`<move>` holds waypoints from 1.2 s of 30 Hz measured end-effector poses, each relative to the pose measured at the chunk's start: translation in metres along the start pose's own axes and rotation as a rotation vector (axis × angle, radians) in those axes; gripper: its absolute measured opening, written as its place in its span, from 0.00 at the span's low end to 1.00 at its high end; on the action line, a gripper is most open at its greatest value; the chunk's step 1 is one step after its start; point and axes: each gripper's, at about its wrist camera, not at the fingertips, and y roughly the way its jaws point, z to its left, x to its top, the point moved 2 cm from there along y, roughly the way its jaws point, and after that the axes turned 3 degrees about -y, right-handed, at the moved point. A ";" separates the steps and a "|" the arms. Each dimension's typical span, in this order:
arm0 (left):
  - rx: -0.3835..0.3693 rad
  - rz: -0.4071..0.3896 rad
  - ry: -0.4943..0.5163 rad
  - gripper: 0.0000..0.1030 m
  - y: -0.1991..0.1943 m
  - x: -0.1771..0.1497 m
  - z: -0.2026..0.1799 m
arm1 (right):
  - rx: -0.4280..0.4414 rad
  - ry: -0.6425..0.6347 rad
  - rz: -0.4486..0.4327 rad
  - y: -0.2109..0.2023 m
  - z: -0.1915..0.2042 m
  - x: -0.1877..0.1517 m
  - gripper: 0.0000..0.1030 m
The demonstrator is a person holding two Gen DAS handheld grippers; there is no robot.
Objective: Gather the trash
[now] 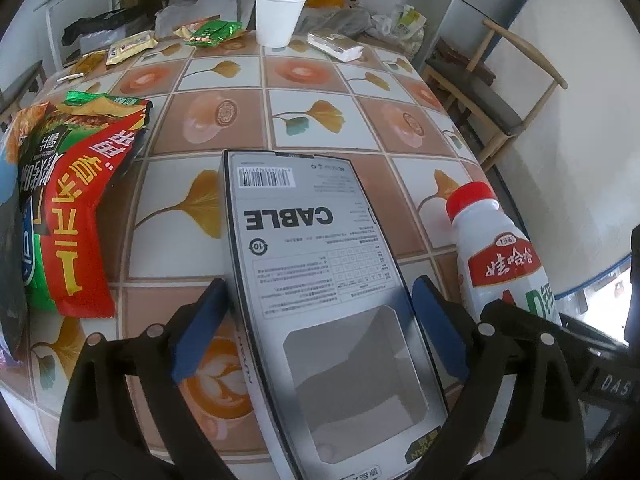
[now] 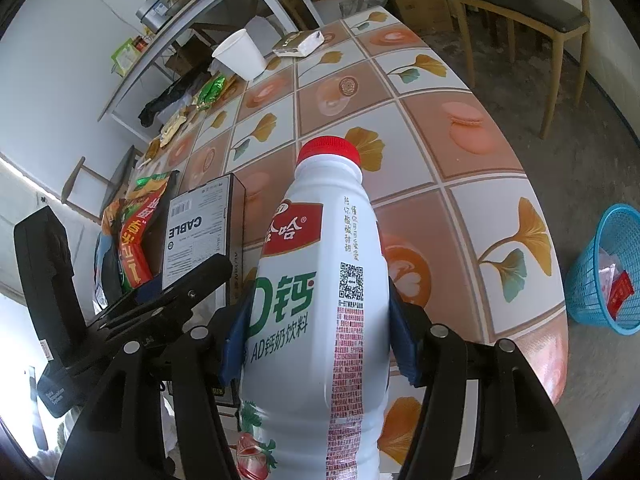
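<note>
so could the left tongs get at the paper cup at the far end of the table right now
Probably not yet: the left tongs are shut on the cable box. The tabletop path to the paper cup looks clear, so they would have to drop the box first.

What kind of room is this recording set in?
Probably a lived-in home dining or kitchen area: a table under a tile-patterned floral oilcloth, wooden chairs with dark seat pads, and a blue plastic mesh wastebasket on the bare floor.
</note>
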 end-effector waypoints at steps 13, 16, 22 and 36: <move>-0.037 0.021 0.076 0.85 -0.017 -0.020 0.010 | -0.051 -0.106 0.042 0.002 0.010 0.005 0.58; -0.034 0.020 0.079 0.85 -0.018 -0.020 0.010 | -0.052 -0.092 0.053 0.002 0.009 0.004 0.59; -0.045 0.028 0.062 0.85 -0.019 -0.021 0.013 | -0.046 -0.080 0.068 0.004 0.009 0.001 0.64; -0.046 0.028 0.061 0.85 -0.019 -0.022 0.013 | -0.086 -0.087 0.068 0.008 0.014 -0.002 0.64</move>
